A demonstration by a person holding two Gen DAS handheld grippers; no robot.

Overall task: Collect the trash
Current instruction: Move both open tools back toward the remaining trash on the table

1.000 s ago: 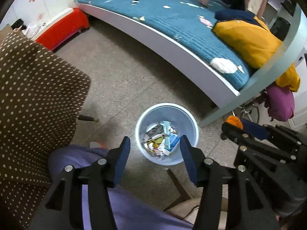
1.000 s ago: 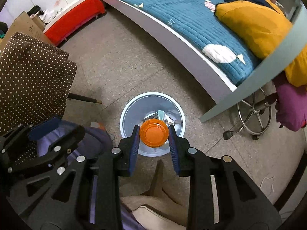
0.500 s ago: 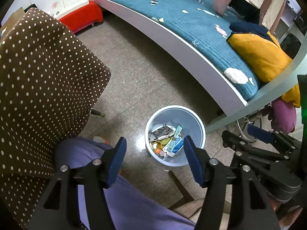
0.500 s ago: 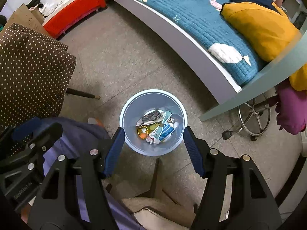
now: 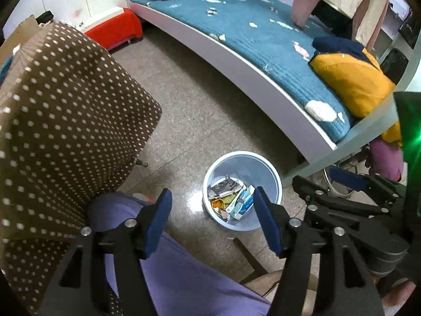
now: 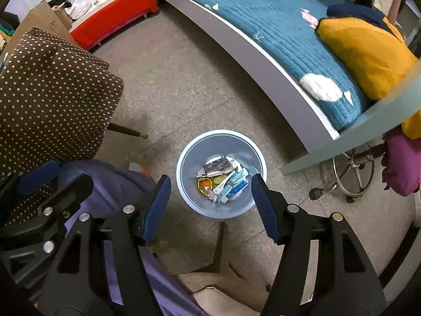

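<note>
Blue-padded left tongs (image 5: 211, 218) and right tongs (image 6: 209, 202) gape empty over the floor's wastebasket (image 6: 184, 158) holding wrappers (image 6: 223, 181); drop seems finished, so fetching more litter comes next.

We find the bin (image 6: 221, 142) on the floor (image 6: 184, 84), just before the bed (image 6: 276, 34), with wrappers and cartons (image 6: 223, 179) in it. Left of the bin we list a chair (image 6: 52, 100); behind that, a low bench (image 6: 115, 13) against the wall. On the bed's right end lies a cushion (image 6: 368, 52). Right of the bin stands a wheeled chair base (image 6: 352, 173).
</note>
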